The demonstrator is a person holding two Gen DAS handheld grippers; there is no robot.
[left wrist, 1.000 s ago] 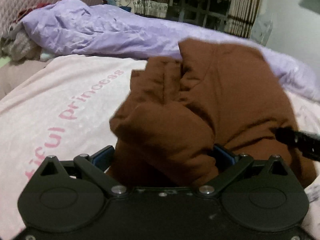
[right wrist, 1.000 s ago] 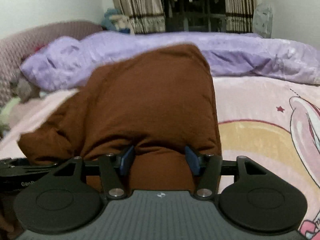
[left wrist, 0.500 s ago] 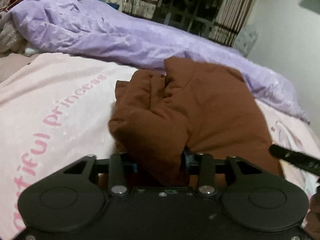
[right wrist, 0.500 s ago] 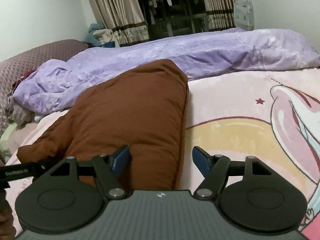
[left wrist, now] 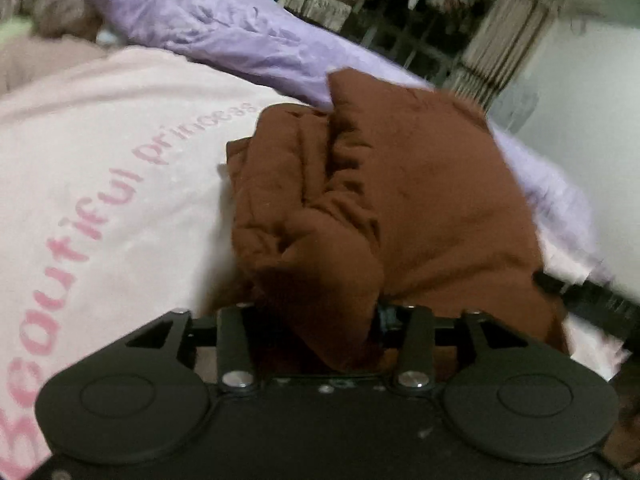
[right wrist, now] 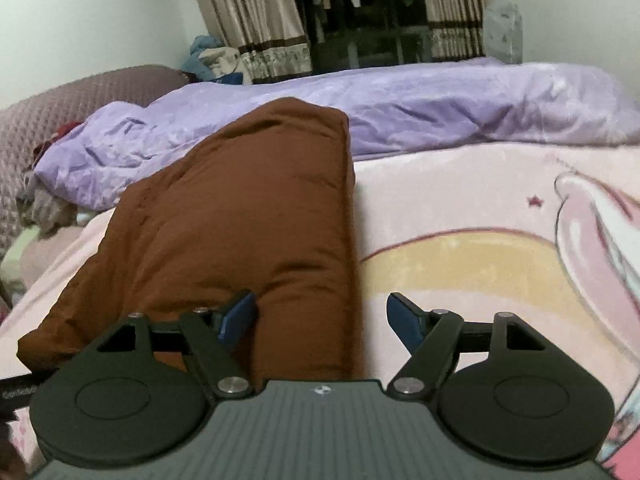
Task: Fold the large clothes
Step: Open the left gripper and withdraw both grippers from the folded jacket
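A large brown padded garment [left wrist: 420, 200] lies folded on the pink bedspread [left wrist: 100, 160]. My left gripper [left wrist: 320, 316] is shut on a bunched near corner of the garment, which hides both fingertips. In the right wrist view the garment [right wrist: 248, 216] lies as a long folded slab. My right gripper [right wrist: 322, 318] is open, its blue pads [right wrist: 240, 314] standing apart over the garment's near right edge, holding nothing. The right gripper's body also shows at the right edge of the left wrist view [left wrist: 588, 300].
A rumpled purple quilt [right wrist: 400, 116] runs along the far side of the bed. A quilted mauve headboard cushion [right wrist: 60, 116] and loose clothes sit at the left. Curtains and a clothes rack [right wrist: 360, 12] stand behind. The bedspread [right wrist: 480, 264] carries a cartoon print.
My right gripper let go of the garment and opened wide. My left gripper closed on the bunched corner. The garment settled lower onto the bed.
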